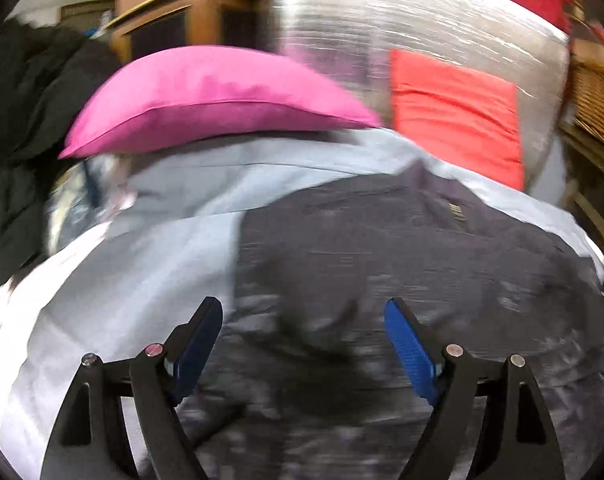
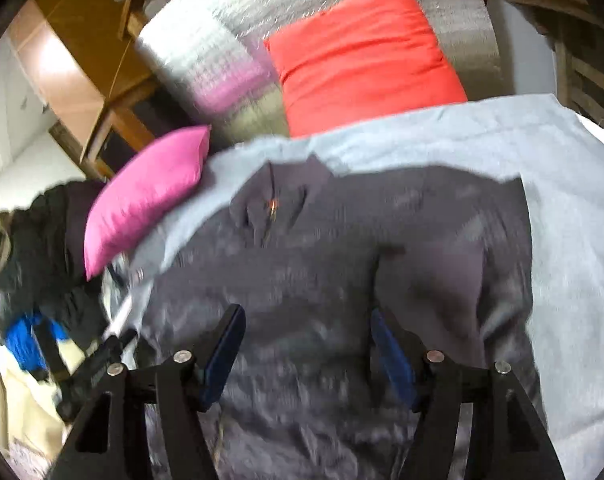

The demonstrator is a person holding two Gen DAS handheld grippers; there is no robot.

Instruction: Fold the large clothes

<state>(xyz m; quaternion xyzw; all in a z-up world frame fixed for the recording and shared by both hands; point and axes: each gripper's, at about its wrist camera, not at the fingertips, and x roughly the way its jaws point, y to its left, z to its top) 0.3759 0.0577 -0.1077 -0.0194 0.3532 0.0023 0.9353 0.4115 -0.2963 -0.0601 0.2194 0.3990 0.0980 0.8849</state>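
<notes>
Left claw: we see its jaws wide apart, nothing between them, above the dark fabric.
Right claw: jaws apart too, empty, above the same fabric.
Garment: dark grey, lying on a pale sheet on the bed, spread but rumpled near us.
Progress: we judge folding barely begun; no neat fold shows, and edges are yet to be gripped.
Beyond: pink pillow, red pillow, dark clothes heap at the side.
</notes>
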